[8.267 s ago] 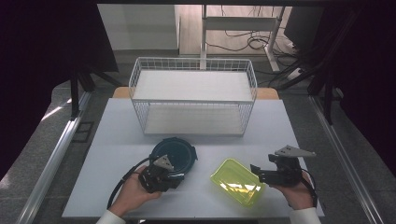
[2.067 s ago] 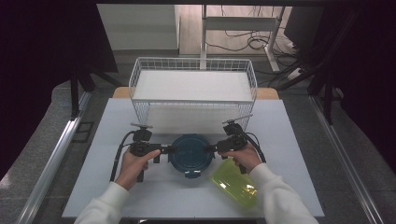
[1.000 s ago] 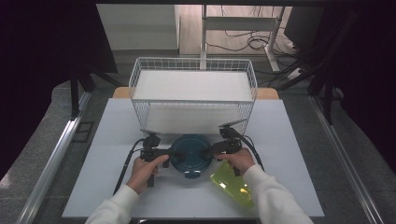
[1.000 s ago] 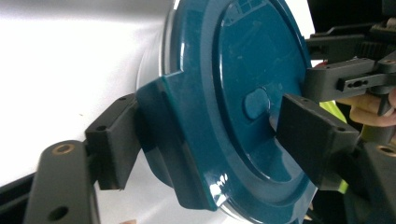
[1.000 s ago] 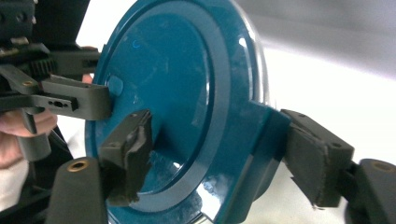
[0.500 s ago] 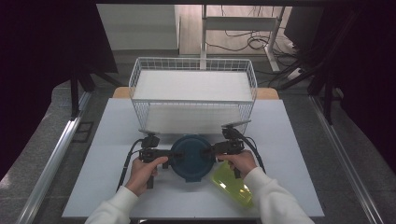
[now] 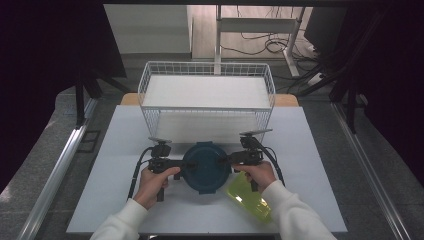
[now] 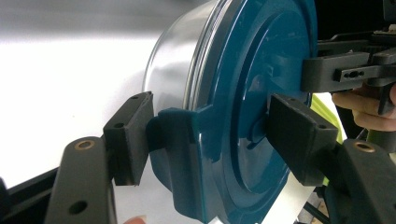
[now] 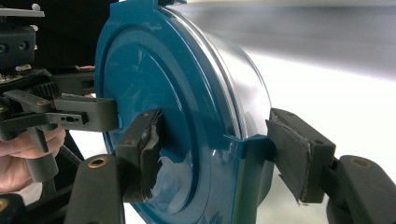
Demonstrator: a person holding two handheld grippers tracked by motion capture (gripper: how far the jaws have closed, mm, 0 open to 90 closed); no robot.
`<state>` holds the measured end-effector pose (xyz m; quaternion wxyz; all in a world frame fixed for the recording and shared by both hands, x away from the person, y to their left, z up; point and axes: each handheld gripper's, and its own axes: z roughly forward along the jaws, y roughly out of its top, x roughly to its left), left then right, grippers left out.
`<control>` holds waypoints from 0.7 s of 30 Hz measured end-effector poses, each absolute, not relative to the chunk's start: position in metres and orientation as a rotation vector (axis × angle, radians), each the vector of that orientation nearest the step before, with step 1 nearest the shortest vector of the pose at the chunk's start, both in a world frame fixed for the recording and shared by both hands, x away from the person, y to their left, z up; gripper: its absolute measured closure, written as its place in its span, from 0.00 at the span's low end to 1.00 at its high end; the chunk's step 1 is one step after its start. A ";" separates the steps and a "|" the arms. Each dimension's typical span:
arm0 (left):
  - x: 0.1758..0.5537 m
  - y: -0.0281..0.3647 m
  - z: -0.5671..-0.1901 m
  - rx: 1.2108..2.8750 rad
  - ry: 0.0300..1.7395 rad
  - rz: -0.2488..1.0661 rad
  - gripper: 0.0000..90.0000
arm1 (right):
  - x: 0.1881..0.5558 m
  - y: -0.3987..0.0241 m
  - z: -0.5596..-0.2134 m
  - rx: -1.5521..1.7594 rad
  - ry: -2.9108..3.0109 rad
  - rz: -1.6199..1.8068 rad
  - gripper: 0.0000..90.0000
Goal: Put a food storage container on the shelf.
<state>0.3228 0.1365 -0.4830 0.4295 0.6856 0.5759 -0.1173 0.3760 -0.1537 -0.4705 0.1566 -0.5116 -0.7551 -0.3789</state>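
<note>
A round clear container with a dark teal lid (image 7: pixel 205 172) sits at the middle of the white table (image 7: pixel 310 145), held from both sides. My left gripper (image 7: pixel 184 164) is shut on its left edge: one pad presses the lid's clip tab (image 8: pixel 175 140), the other the lid top (image 8: pixel 252 93). From the right, my right gripper (image 7: pixel 225 161) is shut on the opposite edge. There, one pad lies on the lid face (image 9: pixel 154 79) and the other against the tab (image 9: pixel 252 149). In the gripper views my left gripper (image 8: pixel 210 140) and right gripper (image 9: pixel 219 154) straddle the rim.
A yellow-green translucent tub (image 7: pixel 250 200) lies under my right forearm near the front edge. A white wire basket (image 7: pixel 205 64) stands across the back of the table, its front wall just beyond the container. Bare table lies to either side.
Since the oldest frame both grippers came in from the front and closed on the container, which shifted right to the centre. Over the last second it has drifted slightly toward me.
</note>
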 end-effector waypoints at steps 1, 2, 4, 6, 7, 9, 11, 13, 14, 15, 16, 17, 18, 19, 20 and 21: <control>0.323 0.136 -0.481 1.713 1.432 -0.288 0.37 | 0.376 -0.154 -0.469 -1.465 -2.160 -1.092 0.40; 0.323 0.136 -0.481 1.713 1.432 -0.288 0.37 | 0.376 -0.154 -0.469 -1.465 -2.160 -1.092 0.40; 0.322 0.136 -0.474 1.721 1.418 -0.267 0.37 | 0.374 -0.155 -0.464 -1.460 -2.165 -1.118 0.40; 0.322 0.136 -0.470 1.721 1.408 -0.260 0.37 | 0.372 -0.156 -0.460 -1.458 -2.170 -1.134 0.40; 0.321 0.136 -0.468 1.719 1.404 -0.256 0.37 | 0.371 -0.156 -0.457 -1.455 -2.177 -1.145 0.40; 0.321 0.135 -0.465 1.716 1.394 -0.247 0.37 | 0.369 -0.156 -0.452 -1.454 -2.192 -1.164 0.40; 0.320 0.134 -0.462 1.719 1.387 -0.237 0.38 | 0.368 -0.157 -0.449 -1.450 -2.200 -1.178 0.40; 0.320 0.134 -0.460 1.725 1.384 -0.236 0.38 | 0.367 -0.158 -0.448 -1.446 -2.201 -1.187 0.40; 0.319 0.134 -0.458 1.728 1.378 -0.228 0.38 | 0.366 -0.158 -0.447 -1.447 -2.199 -1.192 0.40; 0.319 0.134 -0.457 1.723 1.376 -0.227 0.38 | 0.365 -0.159 -0.446 -1.445 -2.199 -1.195 0.40; 0.319 0.134 -0.457 1.723 1.376 -0.227 0.38 | 0.365 -0.159 -0.445 -1.443 -2.204 -1.202 0.40; 0.318 0.134 -0.454 1.724 1.372 -0.223 0.38 | 0.364 -0.159 -0.443 -1.441 -2.207 -1.205 0.40; 0.318 0.134 -0.454 1.724 1.372 -0.223 0.38 | 0.364 -0.159 -0.443 -1.441 -2.207 -1.205 0.40; 0.317 0.133 -0.452 1.721 1.364 -0.217 0.38 | 0.363 -0.159 -0.440 -1.437 -2.218 -1.212 0.40; 0.317 0.133 -0.450 1.725 1.360 -0.216 0.38 | 0.362 -0.159 -0.438 -1.438 -2.220 -1.217 0.40; 0.317 0.132 -0.449 1.723 1.356 -0.213 0.38 | 0.361 -0.160 -0.437 -1.435 -2.225 -1.225 0.40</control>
